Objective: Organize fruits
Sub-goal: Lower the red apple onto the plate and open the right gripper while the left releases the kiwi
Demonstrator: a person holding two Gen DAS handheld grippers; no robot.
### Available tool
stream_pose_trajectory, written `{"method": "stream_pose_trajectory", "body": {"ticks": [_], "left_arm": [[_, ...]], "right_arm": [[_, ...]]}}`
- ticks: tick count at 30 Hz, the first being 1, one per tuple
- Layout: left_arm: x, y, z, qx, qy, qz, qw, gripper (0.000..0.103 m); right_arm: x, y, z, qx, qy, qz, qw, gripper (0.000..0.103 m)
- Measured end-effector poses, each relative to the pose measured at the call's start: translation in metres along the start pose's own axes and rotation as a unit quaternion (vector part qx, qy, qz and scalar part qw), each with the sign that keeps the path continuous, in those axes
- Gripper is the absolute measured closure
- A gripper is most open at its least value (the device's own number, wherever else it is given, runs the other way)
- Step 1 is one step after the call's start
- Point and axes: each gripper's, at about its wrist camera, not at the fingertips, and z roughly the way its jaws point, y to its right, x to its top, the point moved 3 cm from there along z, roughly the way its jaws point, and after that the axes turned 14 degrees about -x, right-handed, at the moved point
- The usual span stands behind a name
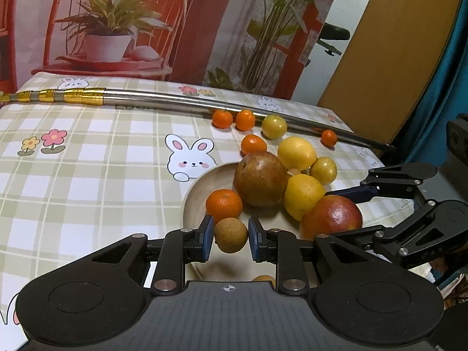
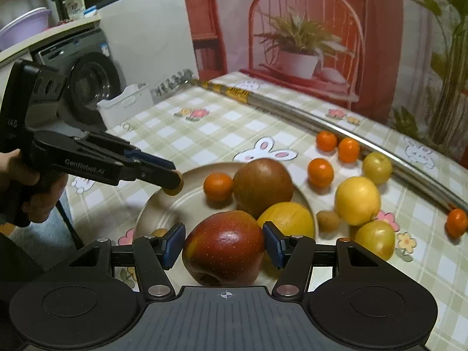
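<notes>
Spreading across both views is a table under a checked cloth (image 1: 87, 161) printed with rabbits and flowers, with a long metal pole (image 1: 181, 101) lying along its far side and a printed backdrop of a red chair and potted plant behind. In the right wrist view a washing machine (image 2: 87, 84) and a white bin (image 2: 125, 102) stand at far left.

A pale plate (image 2: 163, 201) sits on the cloth's near right part. On it lie a brown pear (image 1: 260, 180), a yellow citrus (image 1: 302, 196) and a mandarin (image 1: 223, 204). More yellow fruit and small mandarins (image 1: 234, 119) lie loose between the plate and the pole.

The right gripper (image 2: 224, 244) is clamped on a red apple (image 2: 223, 248) at the plate's near edge, pads on its widest flanks. The apple looks firm, fairly heavy and waxy, so a grip across the middle seems safest against slipping or bruising.

The left gripper (image 1: 231, 235) is clenched on a small tan round fruit (image 1: 231, 235) over the plate's left side. It looks light and rough-skinned, probably thin-shelled, so gentle pressure at its equator should do. A hand (image 2: 35, 193) holds that gripper's handle.
</notes>
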Motion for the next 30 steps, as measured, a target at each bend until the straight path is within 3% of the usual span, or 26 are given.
{"method": "stream_pose_trajectory", "body": {"ticks": [15,30], "left_arm": [[0.0,0.0,0.003,0.001,-0.005,-0.004,1.0,0.076],[-0.007,-0.004,0.012,-0.006,-0.019,-0.021,0.9996,0.076]], "right_arm": [[-0.005,-0.009,0.015,0.004,-0.022,-0.045,0.999,0.049],[-0.024,0.018,-0.003,-0.003,-0.024,0.025,0.999,0.046]]}}
